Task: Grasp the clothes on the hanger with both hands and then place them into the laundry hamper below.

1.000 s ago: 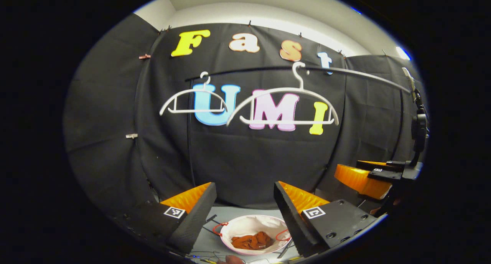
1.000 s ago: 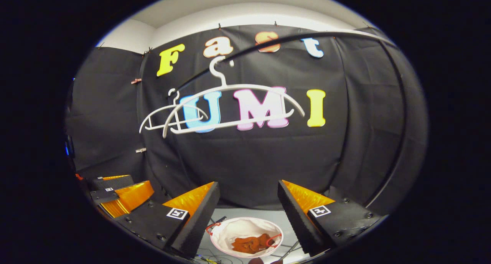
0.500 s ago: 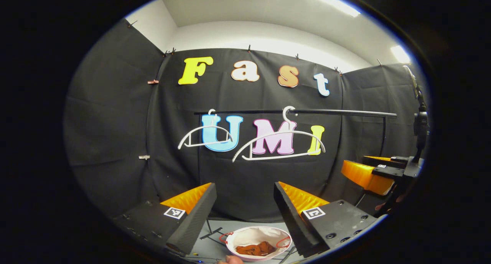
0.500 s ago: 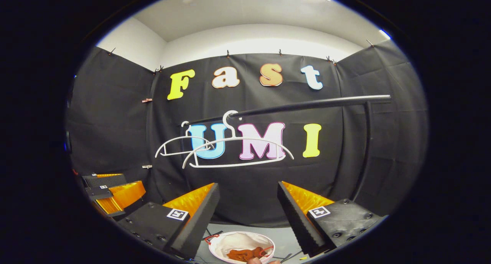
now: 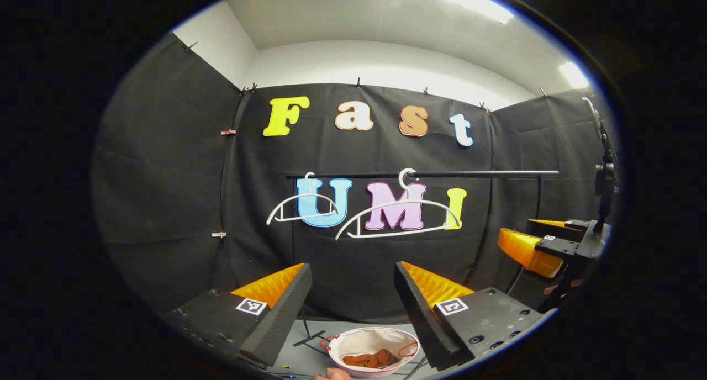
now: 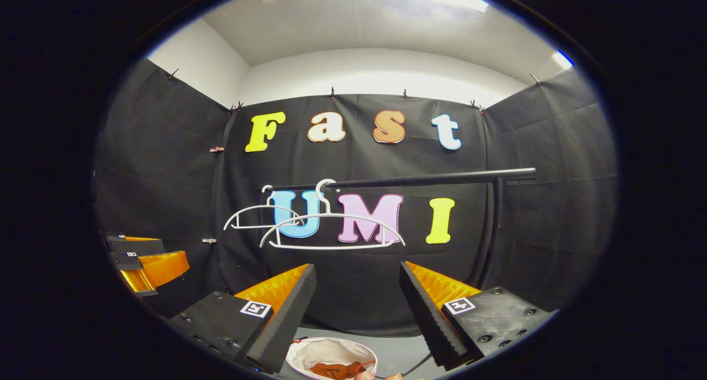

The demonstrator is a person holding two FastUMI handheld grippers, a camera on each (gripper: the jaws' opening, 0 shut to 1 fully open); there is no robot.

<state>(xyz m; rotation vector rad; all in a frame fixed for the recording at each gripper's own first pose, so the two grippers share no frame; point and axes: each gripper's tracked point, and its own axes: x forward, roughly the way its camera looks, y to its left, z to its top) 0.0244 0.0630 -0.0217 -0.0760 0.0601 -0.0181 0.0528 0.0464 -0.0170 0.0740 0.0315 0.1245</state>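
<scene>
black rail [image 5: 475, 174] — grey floor [image 5: 309, 353] below.

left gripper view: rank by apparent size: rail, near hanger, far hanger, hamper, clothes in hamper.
1. rail
2. near hanger
3. hamper, roughly matching the far hanger; depth differs, so unranked
4. clothes

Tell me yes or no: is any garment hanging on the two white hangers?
No: both hangers hang bare, and the rust-brown clothes lie in the hamper.

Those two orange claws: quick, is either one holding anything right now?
Left gripper: open, holding nothing.
Right gripper: open, holding nothing.
</scene>
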